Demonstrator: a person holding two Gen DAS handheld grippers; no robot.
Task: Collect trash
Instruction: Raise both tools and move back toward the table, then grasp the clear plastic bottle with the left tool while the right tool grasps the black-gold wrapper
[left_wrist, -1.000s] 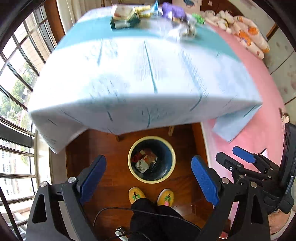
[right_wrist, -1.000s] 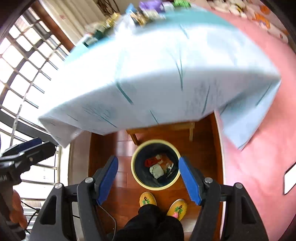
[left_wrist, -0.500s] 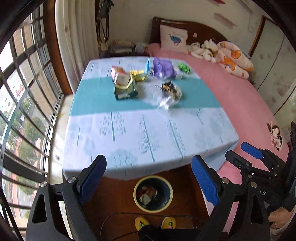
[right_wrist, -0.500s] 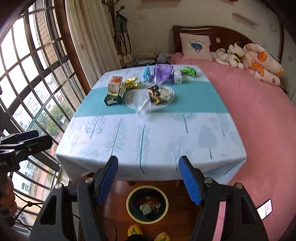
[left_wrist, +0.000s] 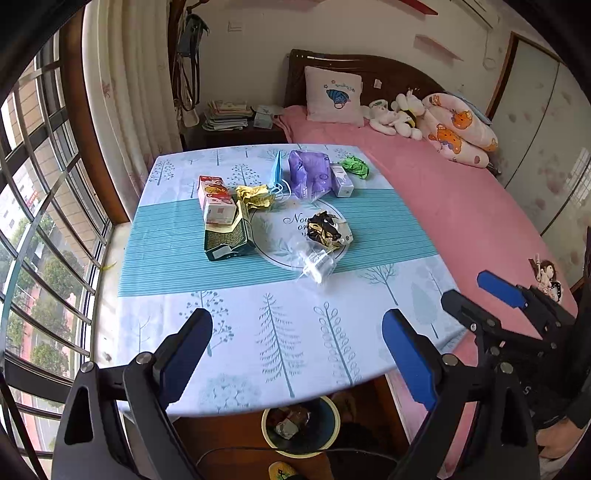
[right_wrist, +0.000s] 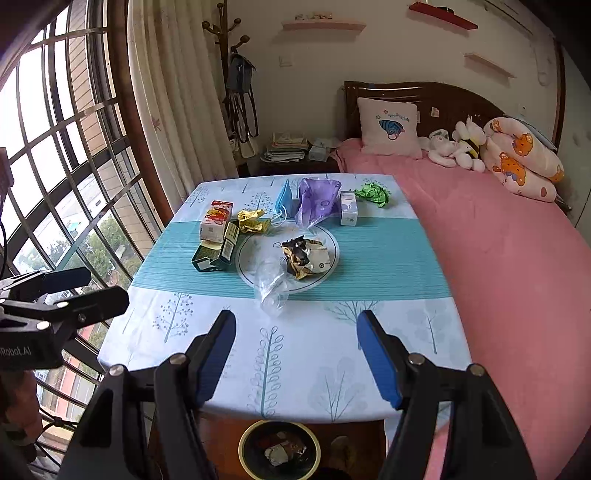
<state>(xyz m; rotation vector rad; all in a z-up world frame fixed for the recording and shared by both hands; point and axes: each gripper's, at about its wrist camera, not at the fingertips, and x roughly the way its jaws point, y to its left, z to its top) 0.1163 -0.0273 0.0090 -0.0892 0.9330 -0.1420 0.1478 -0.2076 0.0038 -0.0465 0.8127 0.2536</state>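
Observation:
Trash lies on the table (left_wrist: 280, 325) with the blue-and-white cloth: a clear plastic wrapper (left_wrist: 316, 264), a crumpled dark and gold wrapper (left_wrist: 327, 229), a yellow wrapper (left_wrist: 255, 195), a green carton (left_wrist: 227, 242), a pink box (left_wrist: 214, 197), a purple bag (left_wrist: 308, 175), a green paper ball (left_wrist: 354, 166). My left gripper (left_wrist: 297, 328) hangs open and empty above the table's near edge. My right gripper (right_wrist: 295, 326) is open and empty too, above the near edge (right_wrist: 295, 369). A round bin (right_wrist: 279, 448) with trash inside stands on the floor below the table.
A bed (right_wrist: 498, 251) with a pink cover, a pillow and plush toys runs along the right. A barred window (left_wrist: 37, 221) and a curtain line the left. A nightstand (right_wrist: 291, 153) with papers stands behind the table. The other gripper (left_wrist: 509, 306) shows at each view's side.
Both grippers rose and tilted up from facing the bin and the floor under the table. The tabletop and its trash are now in full view, and the bin sits at the bottom edge.

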